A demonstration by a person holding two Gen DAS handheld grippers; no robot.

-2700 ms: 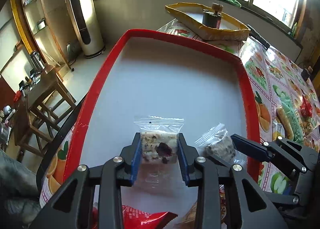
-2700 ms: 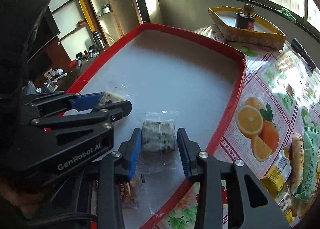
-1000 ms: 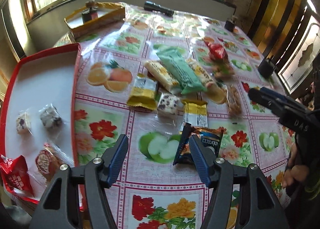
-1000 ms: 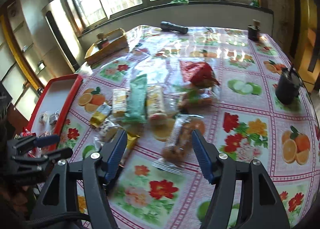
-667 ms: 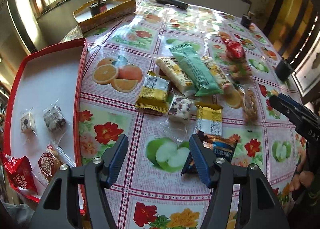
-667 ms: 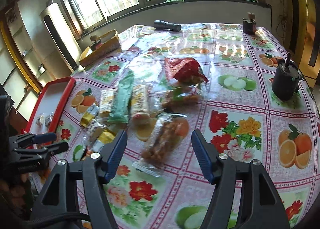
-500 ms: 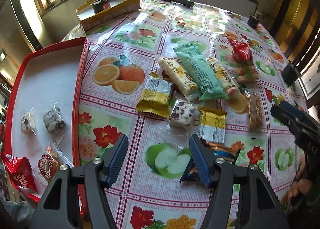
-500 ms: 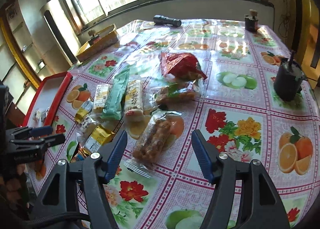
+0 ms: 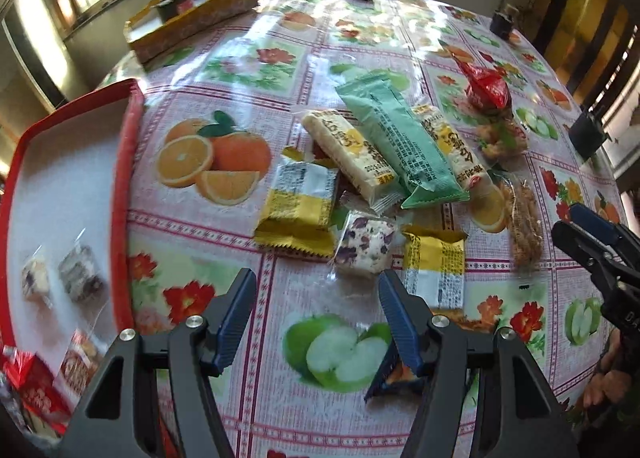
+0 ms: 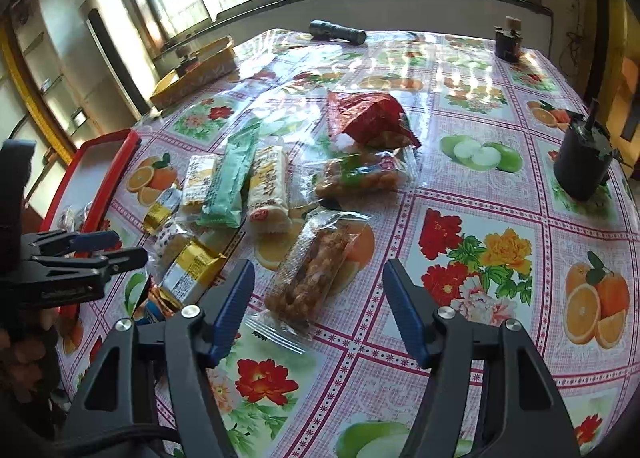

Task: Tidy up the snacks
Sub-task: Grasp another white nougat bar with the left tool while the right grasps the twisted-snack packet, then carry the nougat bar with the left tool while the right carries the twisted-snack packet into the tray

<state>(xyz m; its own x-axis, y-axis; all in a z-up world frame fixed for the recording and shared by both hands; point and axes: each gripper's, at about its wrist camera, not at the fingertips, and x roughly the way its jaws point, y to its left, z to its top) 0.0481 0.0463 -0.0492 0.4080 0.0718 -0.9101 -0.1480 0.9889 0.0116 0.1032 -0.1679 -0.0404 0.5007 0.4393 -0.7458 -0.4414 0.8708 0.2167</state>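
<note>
The left gripper (image 9: 316,314) hangs low in its frame with fingers spread wide and empty, above bare tablecloth (image 9: 248,58) just below a fruit-studded nougat piece (image 9: 366,244). The right gripper (image 10: 318,298) is likewise wide open and holds nothing, a clear-wrapped brown snack bar (image 10: 316,270) lying between its fingertips. The snack pile sits mid-table; the red tray (image 9: 122,194) is at the left edge.

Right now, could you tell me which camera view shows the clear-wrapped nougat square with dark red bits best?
The left wrist view shows it best: the nougat square lies whole and unhidden just ahead of the open left tongs, between two yellow packets. In the right wrist view it is only a small sliver at the far left, mostly hidden among other packets.
</note>
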